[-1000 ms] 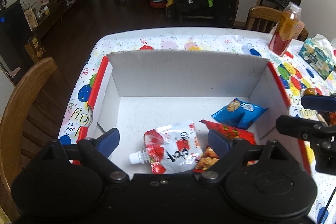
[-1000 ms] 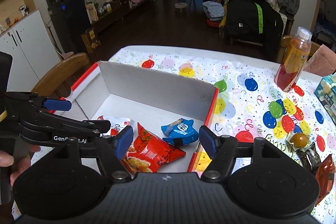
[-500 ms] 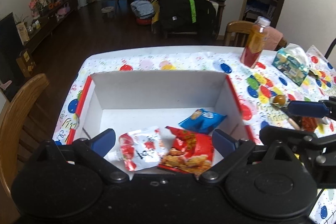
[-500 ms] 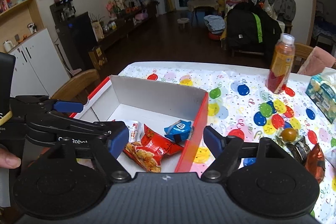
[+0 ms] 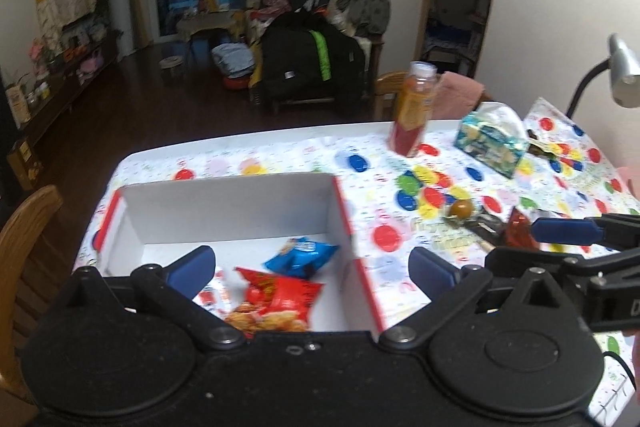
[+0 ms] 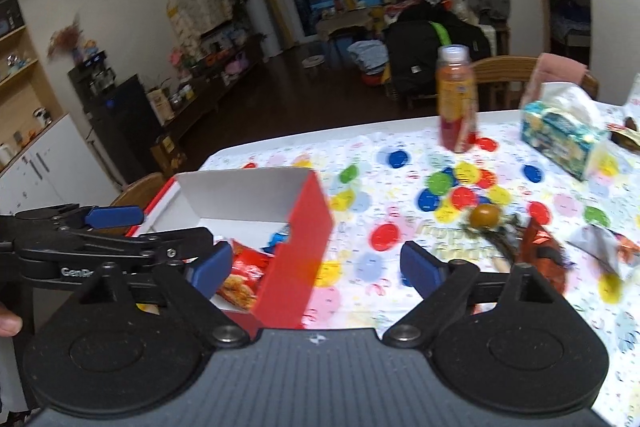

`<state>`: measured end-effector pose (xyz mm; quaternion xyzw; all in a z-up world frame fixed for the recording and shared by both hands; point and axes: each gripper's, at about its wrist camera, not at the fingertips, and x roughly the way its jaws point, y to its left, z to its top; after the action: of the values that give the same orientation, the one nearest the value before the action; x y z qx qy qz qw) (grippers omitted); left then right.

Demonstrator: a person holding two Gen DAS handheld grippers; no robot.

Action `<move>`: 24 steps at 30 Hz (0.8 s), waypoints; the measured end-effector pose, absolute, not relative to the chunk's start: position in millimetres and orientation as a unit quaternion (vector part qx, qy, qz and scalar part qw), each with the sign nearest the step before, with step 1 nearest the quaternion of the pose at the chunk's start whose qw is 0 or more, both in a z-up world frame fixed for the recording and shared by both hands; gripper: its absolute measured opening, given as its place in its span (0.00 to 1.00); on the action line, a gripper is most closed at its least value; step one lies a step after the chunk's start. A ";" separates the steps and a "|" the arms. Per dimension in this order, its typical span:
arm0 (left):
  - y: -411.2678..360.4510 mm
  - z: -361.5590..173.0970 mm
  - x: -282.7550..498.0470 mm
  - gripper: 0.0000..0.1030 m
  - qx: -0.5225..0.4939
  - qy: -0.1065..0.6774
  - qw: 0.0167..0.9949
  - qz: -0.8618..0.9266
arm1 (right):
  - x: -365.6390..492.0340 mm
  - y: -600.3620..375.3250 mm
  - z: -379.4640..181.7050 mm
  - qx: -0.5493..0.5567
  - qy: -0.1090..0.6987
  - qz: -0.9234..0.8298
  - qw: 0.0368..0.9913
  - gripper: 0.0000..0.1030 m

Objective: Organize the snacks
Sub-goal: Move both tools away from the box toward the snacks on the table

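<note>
Both hand-held grippers empty, jaws spread wide

The left hand-held gripper (image 5: 312, 265) and right hand-held gripper (image 6: 316, 267) tilt downward side by side; their jaws have just been opening, nothing gripped. A fingertip (image 6: 9, 325) shows at the left one's handle.

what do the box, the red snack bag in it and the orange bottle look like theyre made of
Box: looks like cardboard, matte white inside and red outside, with thin flat walls and sharp folded corners.
Red snack bag: apparently plastic film, glossy and crinkled, with a printed picture of the snack.
Orange bottle: probably clear plastic; the orange-red drink shows through and a label wraps the middle. Glass cannot be ruled out.
</note>
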<state>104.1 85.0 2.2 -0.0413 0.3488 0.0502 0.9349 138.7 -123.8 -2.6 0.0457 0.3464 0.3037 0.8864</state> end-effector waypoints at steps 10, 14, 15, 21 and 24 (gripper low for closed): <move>23.5 -2.8 110.0 1.00 -0.053 0.336 0.940 0.019 | 148.0 -196.1 -21.5 0.048 0.351 0.260 0.898 0.90; 1.3 -10.7 118.3 1.00 -0.059 0.343 0.938 0.015 | 158.2 -225.1 -27.2 0.044 0.353 0.247 0.901 0.90; -3.7 -12.8 121.6 1.00 -0.060 0.346 0.936 0.013 | 160.9 -231.7 -28.1 0.043 0.353 0.243 0.903 0.90; -38.7 -28.2 137.9 1.00 -0.055 0.356 0.933 0.004 | 182.7 -272.8 -36.6 0.048 0.356 0.216 0.908 0.90; -55.4 -36.9 147.8 1.00 -0.051 0.364 0.930 0.001 | 195.5 -289.8 -41.5 0.046 0.357 0.204 0.910 0.90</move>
<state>147.8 -55.4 -36.9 -0.0507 0.3641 0.0009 0.9300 195.5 -289.8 -41.5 0.0458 0.3568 0.2041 0.9105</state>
